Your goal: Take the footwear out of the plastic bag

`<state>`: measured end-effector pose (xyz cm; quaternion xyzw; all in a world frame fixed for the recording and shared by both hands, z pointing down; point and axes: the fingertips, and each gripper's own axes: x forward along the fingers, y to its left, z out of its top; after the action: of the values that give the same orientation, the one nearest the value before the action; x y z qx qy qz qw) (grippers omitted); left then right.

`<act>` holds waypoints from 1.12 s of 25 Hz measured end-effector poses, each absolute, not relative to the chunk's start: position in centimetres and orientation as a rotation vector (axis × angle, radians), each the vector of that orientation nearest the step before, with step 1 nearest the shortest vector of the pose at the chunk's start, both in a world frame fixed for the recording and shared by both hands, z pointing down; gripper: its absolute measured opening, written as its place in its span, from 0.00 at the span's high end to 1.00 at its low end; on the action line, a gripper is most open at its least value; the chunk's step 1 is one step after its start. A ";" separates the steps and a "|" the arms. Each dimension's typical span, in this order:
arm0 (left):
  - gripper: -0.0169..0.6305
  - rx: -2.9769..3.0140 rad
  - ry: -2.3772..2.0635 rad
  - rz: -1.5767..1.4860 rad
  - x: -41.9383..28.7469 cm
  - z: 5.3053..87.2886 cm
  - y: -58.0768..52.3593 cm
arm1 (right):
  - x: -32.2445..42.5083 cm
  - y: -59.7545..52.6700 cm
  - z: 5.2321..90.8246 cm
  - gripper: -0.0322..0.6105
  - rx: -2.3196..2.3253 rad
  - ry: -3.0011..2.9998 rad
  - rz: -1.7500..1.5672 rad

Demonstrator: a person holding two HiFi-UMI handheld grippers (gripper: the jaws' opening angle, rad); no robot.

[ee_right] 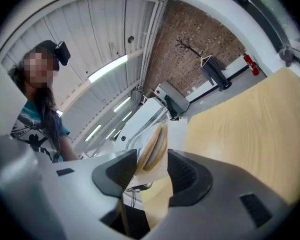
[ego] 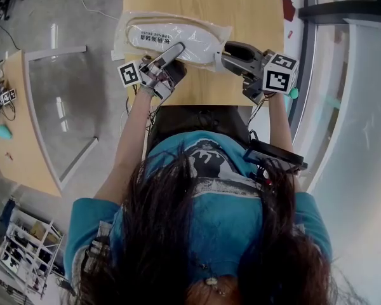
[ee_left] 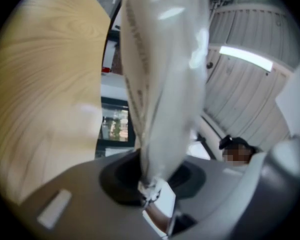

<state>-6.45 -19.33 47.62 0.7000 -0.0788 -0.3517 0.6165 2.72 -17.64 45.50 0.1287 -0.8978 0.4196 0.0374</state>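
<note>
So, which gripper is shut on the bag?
The left gripper: its jaws pinch the bag. The right gripper has its jaws apart, the slipper between them.

left tool: clamped on plastic bag | right tool: jaws apart | both forearms extended forward

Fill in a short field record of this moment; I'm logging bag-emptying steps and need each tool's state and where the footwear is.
surface: wooden table
plastic bag: clear, printed label, lying across the table
footwear: flat pale pair with tan soles, inside the plastic bag
left tool: shut on the plastic bag's near edge
right tool: jaws apart, the end of the bagged footwear between them, not clamped
task status: footwear not yet out
</note>
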 end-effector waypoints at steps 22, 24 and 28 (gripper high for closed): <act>0.76 1.858 -0.365 -0.601 -4.8 47.3 -20.6 | 2.6 -19.1 46.0 0.79 0.476 -2.619 1.571; 0.73 1.850 -0.423 -0.608 -5.4 48.1 -20.8 | 2.9 -19.0 46.5 0.80 0.489 -2.593 1.586; 0.72 1.846 -0.531 -0.622 -6.6 49.2 -21.3 | 3.7 -18.9 47.5 0.81 0.515 -2.547 1.647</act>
<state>-6.57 -21.31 49.16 0.7741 -0.2228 -0.2606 0.5322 3.65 -18.94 47.46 0.1674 -0.8274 0.5350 0.0328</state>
